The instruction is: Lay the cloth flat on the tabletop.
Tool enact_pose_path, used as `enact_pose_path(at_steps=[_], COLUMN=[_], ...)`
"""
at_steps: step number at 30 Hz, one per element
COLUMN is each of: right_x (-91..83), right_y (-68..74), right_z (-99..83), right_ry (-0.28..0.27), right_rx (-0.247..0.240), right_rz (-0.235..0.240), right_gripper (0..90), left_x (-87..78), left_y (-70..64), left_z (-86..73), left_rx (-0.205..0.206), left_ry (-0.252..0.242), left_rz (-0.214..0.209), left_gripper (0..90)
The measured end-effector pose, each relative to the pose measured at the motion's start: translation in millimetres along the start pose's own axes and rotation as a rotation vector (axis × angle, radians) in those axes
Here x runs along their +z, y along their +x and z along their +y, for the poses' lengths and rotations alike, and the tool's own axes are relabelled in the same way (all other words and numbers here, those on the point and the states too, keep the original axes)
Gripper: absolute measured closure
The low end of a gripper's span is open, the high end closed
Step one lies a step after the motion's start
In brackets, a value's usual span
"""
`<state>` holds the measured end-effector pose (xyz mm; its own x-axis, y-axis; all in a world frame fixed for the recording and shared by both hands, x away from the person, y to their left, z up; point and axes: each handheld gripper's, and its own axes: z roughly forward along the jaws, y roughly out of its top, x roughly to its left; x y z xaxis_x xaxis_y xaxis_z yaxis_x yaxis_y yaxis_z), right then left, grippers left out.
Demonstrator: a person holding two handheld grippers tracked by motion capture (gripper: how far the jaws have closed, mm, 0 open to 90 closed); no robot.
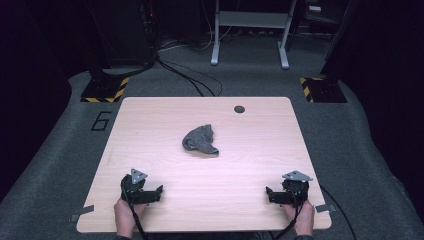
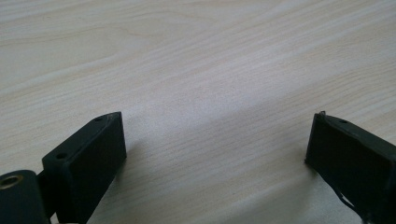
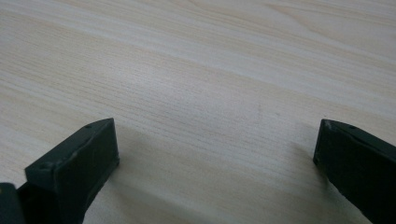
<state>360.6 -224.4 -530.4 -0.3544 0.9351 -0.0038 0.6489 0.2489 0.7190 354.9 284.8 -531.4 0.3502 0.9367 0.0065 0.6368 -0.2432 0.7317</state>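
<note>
High view: a crumpled grey cloth (image 1: 201, 140) is seen lying near the middle of the wooden table (image 1: 250, 150), well apart from both grippers. The left gripper (image 1: 150, 192) is held at the near left edge, the right gripper (image 1: 275, 195) at the near right edge, both low over the wood. Left gripper view: its jaws are spread wide apart, with bare wood between them. Right gripper view: the jaws are likewise held wide apart over bare wood.
</note>
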Motion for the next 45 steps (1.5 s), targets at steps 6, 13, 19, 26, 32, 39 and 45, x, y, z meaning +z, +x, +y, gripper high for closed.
enact_pose_path(at_steps=[6,13,19,26,32,39,45], right_x=[2.3,6.1,7.2,6.9,7.1,7.0,6.6], right_y=[-2.0,-7.3,-9.2,-8.8,-9.3,-9.4,-9.5], right_z=[2.5,6.2,7.4,7.1,7.2,7.2,7.0], right_ry=[0.001,0.003,0.000,0.000,-0.004,-0.002,-0.006], right_rx=[-0.006,-0.016,-0.009,-0.003,-0.003,-0.001,-0.002], right_rz=[0.009,0.013,0.009,0.003,0.002,0.000,0.000], right_gripper=[0.0,0.0,0.0,0.0,0.0,0.6,1.9], left_x=[0.2,1.4,0.7,2.2,1.5,2.1,4.1], left_y=[0.0,-0.3,0.6,-0.3,-1.8,-4.3,-6.4], left_z=[0.0,0.5,1.1,15.2,27.1,52.0,70.1], left_rx=[-0.001,0.001,0.005,0.028,0.031,0.060,0.097], left_ry=[0.001,0.011,0.006,0.050,0.044,0.024,0.018], left_rz=[0.002,0.001,-0.029,-0.085,-0.098,-0.111,-0.139], left_gripper=[4.1,0.3,0.2,0.3,0.2,0.3,0.3])
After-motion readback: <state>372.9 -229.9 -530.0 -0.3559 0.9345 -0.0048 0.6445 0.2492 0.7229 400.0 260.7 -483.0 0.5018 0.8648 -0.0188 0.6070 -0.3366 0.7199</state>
